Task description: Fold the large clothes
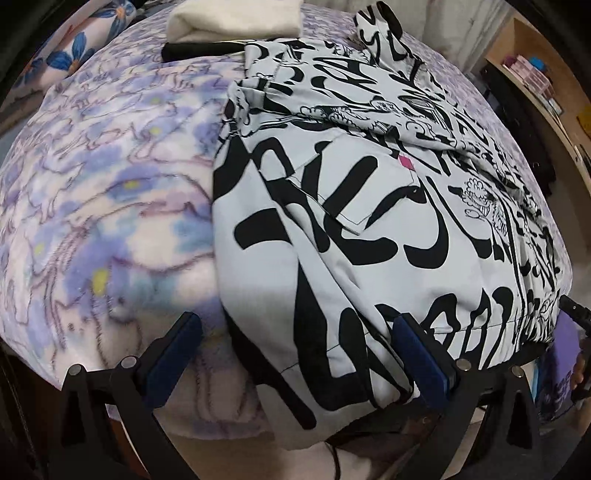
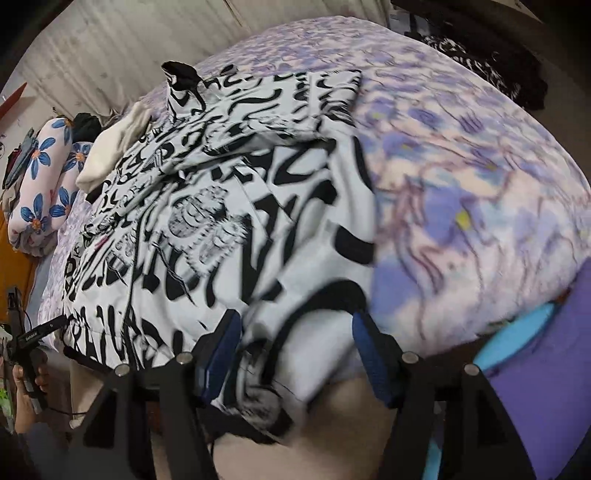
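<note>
Your black-and-white printed garment (image 1: 369, 206) is lying partly folded on the bed (image 1: 110, 192), its near hem hanging over the bed's front edge. Your left claw (image 1: 299, 350) is sitting with fingers apart, straddling that hem. Your right claw (image 2: 295, 354) is also spread wide around the hem's other corner, which is blurring there. A cream folded cloth (image 1: 236, 18) is resting beyond the garment, near a blue-flowered pillow (image 2: 40, 184).
</note>
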